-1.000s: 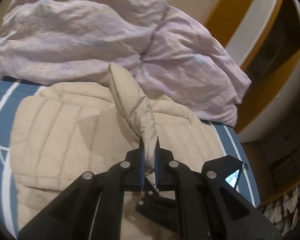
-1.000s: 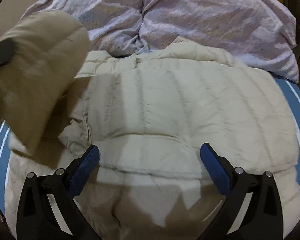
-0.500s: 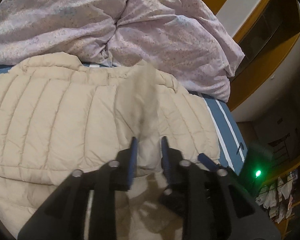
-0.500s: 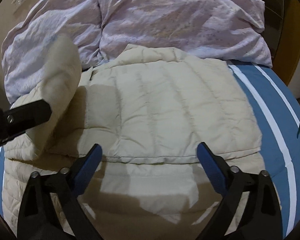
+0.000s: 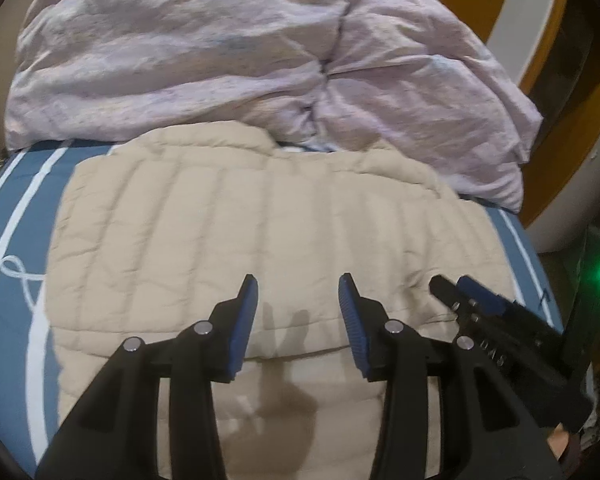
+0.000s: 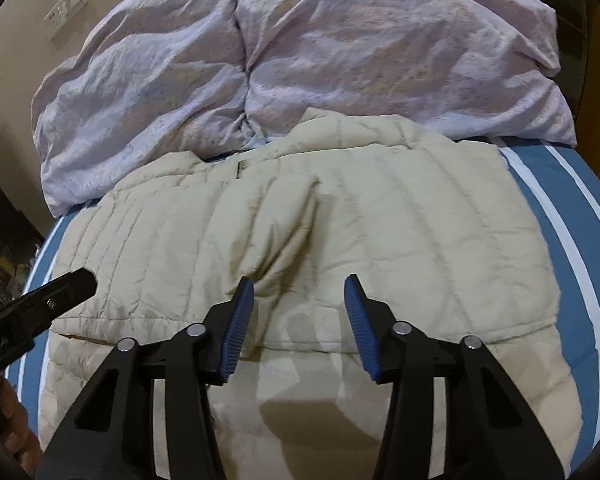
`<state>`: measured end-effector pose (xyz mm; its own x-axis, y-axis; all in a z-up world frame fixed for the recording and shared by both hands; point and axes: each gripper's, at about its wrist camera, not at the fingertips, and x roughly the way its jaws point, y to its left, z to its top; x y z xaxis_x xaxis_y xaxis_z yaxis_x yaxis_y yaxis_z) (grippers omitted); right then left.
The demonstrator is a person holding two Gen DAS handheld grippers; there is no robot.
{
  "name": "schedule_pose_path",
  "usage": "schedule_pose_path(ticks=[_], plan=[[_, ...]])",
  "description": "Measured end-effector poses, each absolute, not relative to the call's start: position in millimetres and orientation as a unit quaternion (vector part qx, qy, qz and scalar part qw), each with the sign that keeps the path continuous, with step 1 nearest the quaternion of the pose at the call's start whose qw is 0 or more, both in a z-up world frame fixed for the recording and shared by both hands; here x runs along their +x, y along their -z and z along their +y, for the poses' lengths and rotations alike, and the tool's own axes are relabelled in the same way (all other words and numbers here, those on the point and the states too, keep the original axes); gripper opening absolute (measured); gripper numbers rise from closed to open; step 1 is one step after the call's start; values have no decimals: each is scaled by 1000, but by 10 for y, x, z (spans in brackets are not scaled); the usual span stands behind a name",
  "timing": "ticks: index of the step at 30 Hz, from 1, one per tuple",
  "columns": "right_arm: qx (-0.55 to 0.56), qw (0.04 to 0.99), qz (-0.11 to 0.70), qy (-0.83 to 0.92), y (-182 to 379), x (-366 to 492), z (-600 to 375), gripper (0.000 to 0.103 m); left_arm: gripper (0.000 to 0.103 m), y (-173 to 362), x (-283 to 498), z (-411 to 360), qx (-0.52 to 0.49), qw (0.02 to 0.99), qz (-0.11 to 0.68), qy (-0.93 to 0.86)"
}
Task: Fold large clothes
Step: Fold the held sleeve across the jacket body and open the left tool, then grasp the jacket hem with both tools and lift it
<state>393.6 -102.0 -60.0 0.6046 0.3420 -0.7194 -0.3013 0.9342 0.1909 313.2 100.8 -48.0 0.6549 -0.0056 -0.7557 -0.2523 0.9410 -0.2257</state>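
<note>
Beige jacket (image 5: 268,216) lies flat on the bed (image 5: 16,208), near hem hidden under both tools. Left tool (image 5: 298,292) and right tool (image 6: 299,292) stand wide, empty. Duvet (image 6: 300,52) covers the bed's far end.

Crumpled lilac duvet (image 5: 228,60), blue-striped bedsheet (image 6: 560,196)

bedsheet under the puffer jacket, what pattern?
Blue bedsheet with white stripes, clearest in the right wrist view beside the beige quilted jacket.
</note>
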Motion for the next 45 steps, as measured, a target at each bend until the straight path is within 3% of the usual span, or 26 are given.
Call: schedule_pose_path(ticks=[15, 26, 28, 30, 32, 45], plan=[[-10, 889, 436, -143, 957, 4082, -861, 47, 46, 959, 3145, 1363, -134, 878, 441, -128], [-35, 890, 433, -137, 1041, 4102, -805, 49, 50, 1020, 3156, 1366, -130, 878, 443, -124], [-21, 885, 439, -151, 1010, 4109, -863, 56, 50, 969, 3074, 1385, -140, 879, 440, -115], [-5, 883, 441, -163, 956, 4076, -952, 75, 53, 890, 2922, 1420, -145, 883, 434, -107], [1, 889, 427, -165, 869, 3971, -1079, 82, 56, 831, 2768, 1464, -146, 885, 429, -109], [14, 890, 423, -167, 810, 3071, -2282, 82, 56, 875, 1181, 1893, -180, 882, 419, -118]])
